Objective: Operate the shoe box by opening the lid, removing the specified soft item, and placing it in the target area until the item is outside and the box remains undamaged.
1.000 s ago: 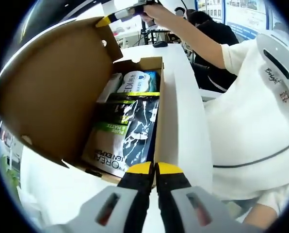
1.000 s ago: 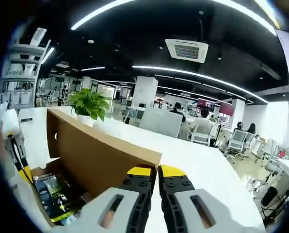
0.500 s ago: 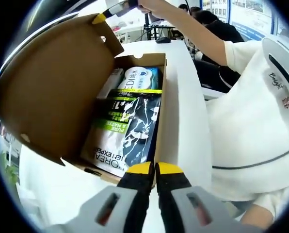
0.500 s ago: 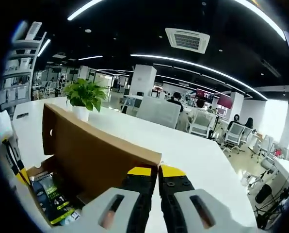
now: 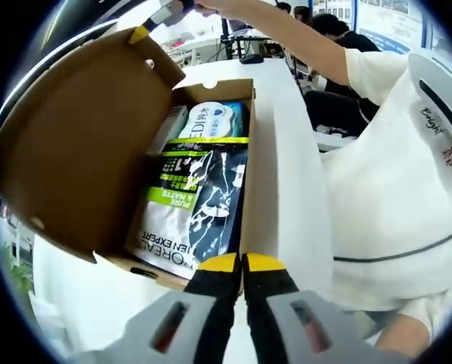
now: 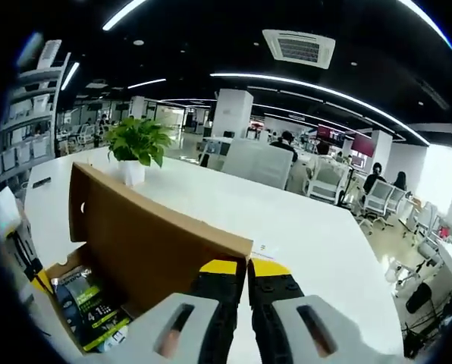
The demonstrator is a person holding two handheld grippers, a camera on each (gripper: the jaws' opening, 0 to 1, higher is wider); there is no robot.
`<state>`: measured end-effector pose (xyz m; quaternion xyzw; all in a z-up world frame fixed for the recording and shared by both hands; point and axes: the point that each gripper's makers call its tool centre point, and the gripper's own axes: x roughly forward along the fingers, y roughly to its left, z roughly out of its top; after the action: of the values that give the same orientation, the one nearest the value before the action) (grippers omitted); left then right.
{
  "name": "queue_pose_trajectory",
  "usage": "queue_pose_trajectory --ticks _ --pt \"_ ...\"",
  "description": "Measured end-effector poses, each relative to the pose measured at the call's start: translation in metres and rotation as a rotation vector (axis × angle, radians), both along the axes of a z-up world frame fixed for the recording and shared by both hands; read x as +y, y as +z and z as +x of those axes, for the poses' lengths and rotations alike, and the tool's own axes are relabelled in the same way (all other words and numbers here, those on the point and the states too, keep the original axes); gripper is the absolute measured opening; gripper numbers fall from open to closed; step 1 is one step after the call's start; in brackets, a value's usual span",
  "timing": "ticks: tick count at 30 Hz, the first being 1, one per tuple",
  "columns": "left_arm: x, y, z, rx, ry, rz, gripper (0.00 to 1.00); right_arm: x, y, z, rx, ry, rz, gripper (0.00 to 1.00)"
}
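Found the shoe box (image 5: pixel 260 152) open on the white surface (image 5: pixel 294 189). Lid (image 5: pixel 82 144) held up by the right claw (image 6: pixel 247 266), shut on its edge. Left claw (image 5: pixel 243 262) closed too, at the near wall; hard to tell if gripping. Soft pack (image 5: pixel 196 205) lying flat inside, on top. Looked light, floppy, slippery: best pinched at an edge. Wipes pack (image 5: pixel 215 125) and box walls close around it.

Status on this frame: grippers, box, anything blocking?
Right gripper shut on lid, holding it up. Left gripper shut on the box near edge. Pouch and wipes pack inside, nothing blocking.
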<state>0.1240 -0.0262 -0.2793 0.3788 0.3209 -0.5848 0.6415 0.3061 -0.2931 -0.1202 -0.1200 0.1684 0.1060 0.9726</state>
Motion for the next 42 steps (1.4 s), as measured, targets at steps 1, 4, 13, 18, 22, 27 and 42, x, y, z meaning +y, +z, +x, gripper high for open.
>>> queue_pose_trajectory --ticks 1,4,13,18,22,27,42 --pt "0.0 0.0 0.001 0.005 0.008 -0.002 0.02 0.0 -0.001 0.003 0.008 0.001 -0.004 0.01" --pt "0.0 0.0 0.001 0.008 0.007 -0.005 0.02 0.0 -0.004 0.01 0.02 0.0 -0.019 0.01" --pt "0.0 0.0 0.0 -0.005 -0.009 0.015 0.02 -0.003 -0.013 0.026 0.105 -0.01 -0.012 0.0" --pt "0.0 -0.001 0.001 0.0 -0.007 0.018 0.02 -0.002 -0.019 0.031 0.118 -0.009 -0.058 0.01" --pt "0.001 -0.001 0.001 0.001 -0.007 0.018 0.02 -0.002 -0.021 0.035 0.127 -0.013 -0.088 0.01" --pt "0.001 -0.001 0.001 0.005 -0.008 0.024 0.02 -0.003 -0.025 0.04 0.171 -0.007 -0.056 0.01" --pt "0.0 -0.003 0.0 0.007 -0.009 0.037 0.02 -0.007 -0.044 0.063 0.322 -0.036 0.113 0.0"
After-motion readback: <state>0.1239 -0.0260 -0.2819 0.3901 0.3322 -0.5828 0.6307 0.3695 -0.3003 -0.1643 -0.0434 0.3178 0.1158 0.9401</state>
